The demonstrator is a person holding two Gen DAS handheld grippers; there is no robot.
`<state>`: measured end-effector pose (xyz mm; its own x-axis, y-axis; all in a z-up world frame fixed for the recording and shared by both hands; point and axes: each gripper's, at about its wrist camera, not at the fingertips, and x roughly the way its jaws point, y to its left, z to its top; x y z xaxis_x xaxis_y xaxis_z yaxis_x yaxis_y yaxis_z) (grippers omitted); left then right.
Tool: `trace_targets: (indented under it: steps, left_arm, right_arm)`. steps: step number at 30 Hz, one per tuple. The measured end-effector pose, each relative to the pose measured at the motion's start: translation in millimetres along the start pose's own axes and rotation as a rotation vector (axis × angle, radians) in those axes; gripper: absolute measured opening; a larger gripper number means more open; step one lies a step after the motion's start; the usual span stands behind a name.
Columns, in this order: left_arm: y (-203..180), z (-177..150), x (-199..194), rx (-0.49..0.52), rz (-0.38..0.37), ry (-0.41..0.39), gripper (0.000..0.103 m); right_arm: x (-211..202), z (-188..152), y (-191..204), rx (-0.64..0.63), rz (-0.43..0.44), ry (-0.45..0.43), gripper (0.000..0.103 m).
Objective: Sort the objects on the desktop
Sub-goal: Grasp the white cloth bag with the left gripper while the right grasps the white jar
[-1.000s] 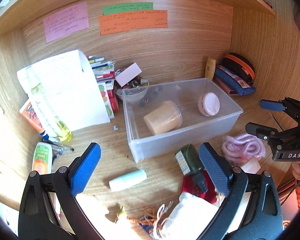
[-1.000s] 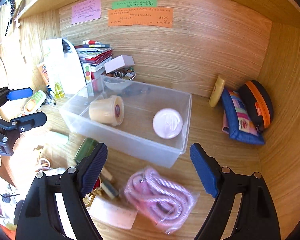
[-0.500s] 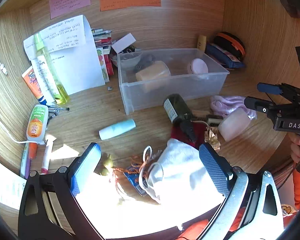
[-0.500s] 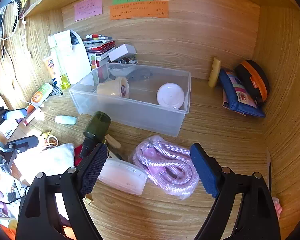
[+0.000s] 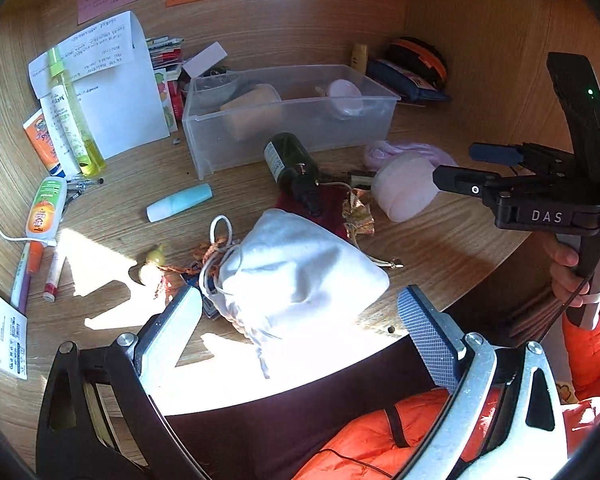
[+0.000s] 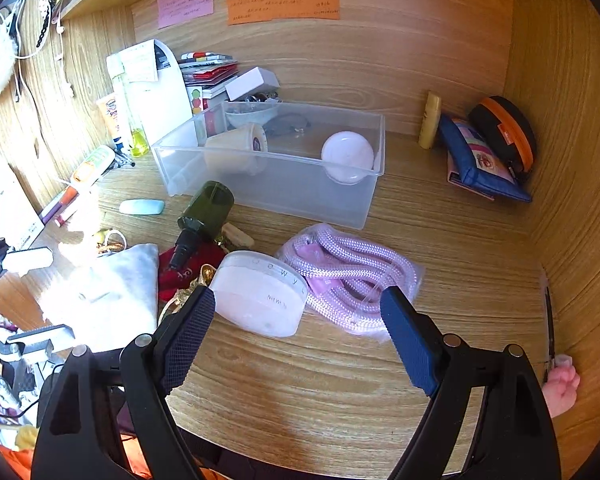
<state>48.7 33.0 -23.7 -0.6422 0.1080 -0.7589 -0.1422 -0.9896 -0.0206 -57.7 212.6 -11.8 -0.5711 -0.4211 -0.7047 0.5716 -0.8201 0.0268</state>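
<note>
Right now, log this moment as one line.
left claw: open, over white pouch | right claw: open, before pink tub | clear bin: holds two items

The surface is bare just ahead of the right tongs, toward 6 o'clock. At 12 o'clock a pale tub and a pink rope block the way. Behind them stands a clear box. Toward 3 o'clock there is open room up to the wooden wall.
</note>
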Motion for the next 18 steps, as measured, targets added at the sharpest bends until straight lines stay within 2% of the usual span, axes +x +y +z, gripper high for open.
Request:
trace_targets:
  steps: [6,13,18]
  left_arm:
    - [-8.2,-1.6,16.4,0.001,-0.048,0.025,0.100]
    - [2.0,1.3,41.7,0.015,0.025,0.046,0.101]
    - [19.9,0.3,62.1,-0.028,0.013,0.101,0.102]
  right_arm:
    - [7.2,-9.5,-1.5,0.018,0.029,0.040,0.083]
    - [17.6,-14.0,4.6,0.010,0.056,0.067,0.083]
    - [30.3,-12.0,9.6,0.001,0.071,0.085,0.083]
